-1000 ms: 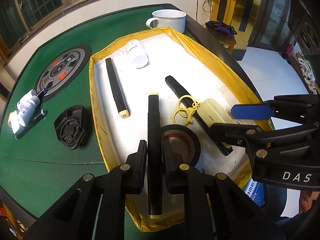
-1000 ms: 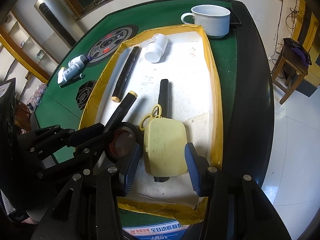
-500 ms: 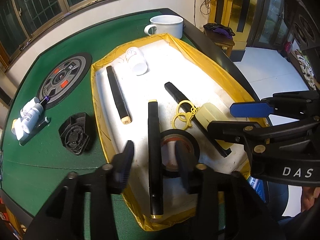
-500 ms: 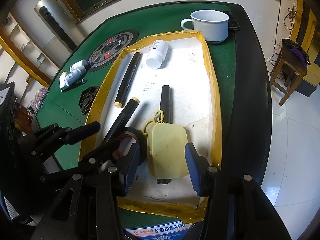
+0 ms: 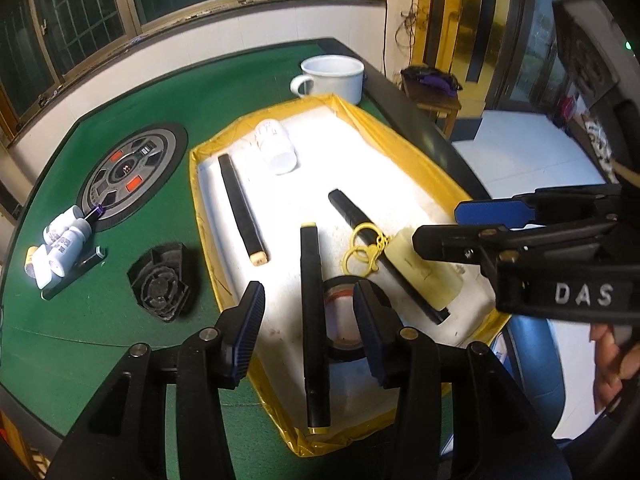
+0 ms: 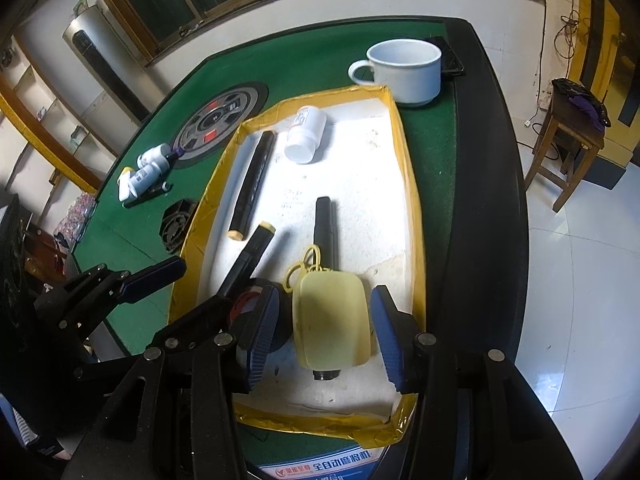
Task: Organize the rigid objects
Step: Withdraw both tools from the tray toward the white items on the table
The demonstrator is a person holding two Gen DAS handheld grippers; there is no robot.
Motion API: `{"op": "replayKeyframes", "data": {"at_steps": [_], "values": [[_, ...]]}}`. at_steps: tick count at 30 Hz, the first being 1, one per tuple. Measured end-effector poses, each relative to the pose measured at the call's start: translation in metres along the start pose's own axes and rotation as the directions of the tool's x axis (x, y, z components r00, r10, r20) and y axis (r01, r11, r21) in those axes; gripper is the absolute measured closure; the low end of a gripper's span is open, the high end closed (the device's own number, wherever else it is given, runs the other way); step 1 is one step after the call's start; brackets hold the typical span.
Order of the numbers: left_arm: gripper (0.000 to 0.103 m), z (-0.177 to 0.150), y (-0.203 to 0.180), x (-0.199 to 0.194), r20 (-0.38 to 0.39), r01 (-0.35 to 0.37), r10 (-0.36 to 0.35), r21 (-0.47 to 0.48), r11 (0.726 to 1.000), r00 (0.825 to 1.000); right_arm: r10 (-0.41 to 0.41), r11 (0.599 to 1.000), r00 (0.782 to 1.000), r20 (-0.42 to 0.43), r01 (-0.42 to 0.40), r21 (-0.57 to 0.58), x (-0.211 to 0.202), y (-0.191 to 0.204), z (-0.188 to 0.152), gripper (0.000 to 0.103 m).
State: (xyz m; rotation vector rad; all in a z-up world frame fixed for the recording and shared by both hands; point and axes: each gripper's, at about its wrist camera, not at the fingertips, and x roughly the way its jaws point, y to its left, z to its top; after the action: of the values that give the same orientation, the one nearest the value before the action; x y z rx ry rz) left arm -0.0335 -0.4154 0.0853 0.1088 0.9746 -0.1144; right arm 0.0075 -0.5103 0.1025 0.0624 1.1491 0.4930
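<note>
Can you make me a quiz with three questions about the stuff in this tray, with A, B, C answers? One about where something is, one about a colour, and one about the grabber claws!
1. Where is the white cup?
A. Inside the tray
B. On the green table, just beyond the tray's far end
C. On the stool

2. What colour is the tray's rim?
A. Yellow
B. Red
C. Blue

3. What is the left gripper doing?
A. Squeezing the white bottle
B. Shut on nothing
C. Open, a finger on each side of the black marker

Answers:
1 B, it stands on the green felt outside the rim.
2 A, yellow tape lines every edge.
3 C, gaps show between both fingers and the marker.
</note>
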Motion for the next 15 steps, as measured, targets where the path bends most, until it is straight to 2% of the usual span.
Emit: {"op": "replayKeyframes", "data": {"at_steps": [7, 9, 11, 15], "values": [[0.059, 0.001, 0.031, -0.018, 0.048, -0.006, 0.009, -0.071, 0.997, 0.999, 0.007, 1.0, 1.0, 0.029, -0.007, 0.008, -0.007, 0.009, 0.009, 0.06], [0.059, -0.001, 0.046, -0.022, 0.052, -0.012, 0.018, -0.113, 0.994, 0.998, 0.014, 1.0, 0.999, 0.037, -0.015, 0.007, -0.007, 0.015, 0.012, 0.059], [0.059, -0.003, 0.065, -0.026, 0.052, -0.019, 0.027, -0.162, 0.987, 0.998, 0.023, 1.0, 0.999, 0.033, -0.023, 0.002, -0.006, 0.022, 0.015, 0.055], [0.059, -0.013, 0.103, -0.032, 0.042, -0.039, 0.052, -0.253, 0.967, 0.998, 0.043, 0.999, 0.999, 0.029, -0.042, -0.014, -0.003, 0.037, 0.018, 0.055]]}}
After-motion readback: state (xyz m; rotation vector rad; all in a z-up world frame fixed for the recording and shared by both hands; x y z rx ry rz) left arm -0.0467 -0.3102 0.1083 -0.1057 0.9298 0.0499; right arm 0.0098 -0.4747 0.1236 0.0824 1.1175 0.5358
